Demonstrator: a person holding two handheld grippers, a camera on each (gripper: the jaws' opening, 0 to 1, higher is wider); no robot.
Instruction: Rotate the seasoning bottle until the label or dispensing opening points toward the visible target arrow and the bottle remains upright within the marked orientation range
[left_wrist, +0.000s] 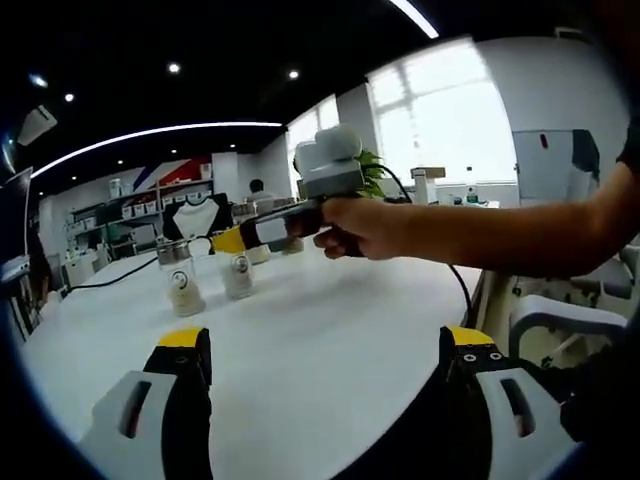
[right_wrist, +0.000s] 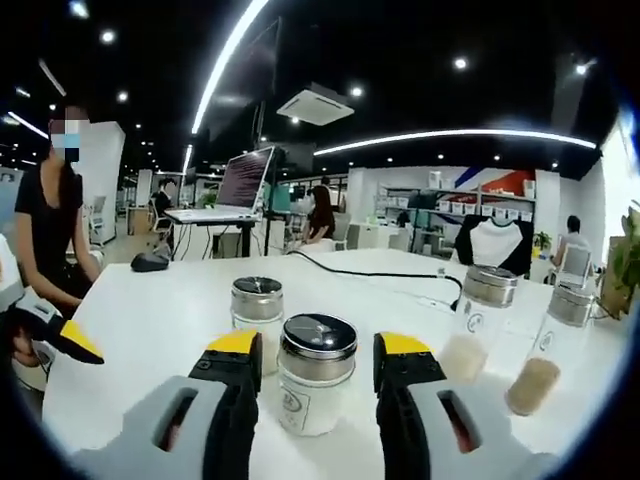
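A seasoning bottle (right_wrist: 315, 380) with a metal lid and pale contents stands upright on the white table (right_wrist: 150, 320). My right gripper (right_wrist: 318, 365) is open, one jaw on each side of the bottle with small gaps. A second bottle (right_wrist: 257, 305) stands just behind it. Two more bottles (right_wrist: 482, 310) (right_wrist: 555, 350) stand to the right. In the left gripper view, a hand (left_wrist: 365, 228) holds the right gripper (left_wrist: 228, 240) over two bottles (left_wrist: 183, 282) (left_wrist: 237, 272). My left gripper (left_wrist: 325, 355) is open above bare table, nothing between its jaws. Its yellow tip (right_wrist: 75, 340) shows at the left edge.
A laptop (right_wrist: 240, 182), a mouse (right_wrist: 150, 262) and a black cable (right_wrist: 370, 272) lie at the far side of the table. A person (right_wrist: 45, 235) stands at the left. A chair (left_wrist: 560, 320) stands by the table's right edge (left_wrist: 470, 300).
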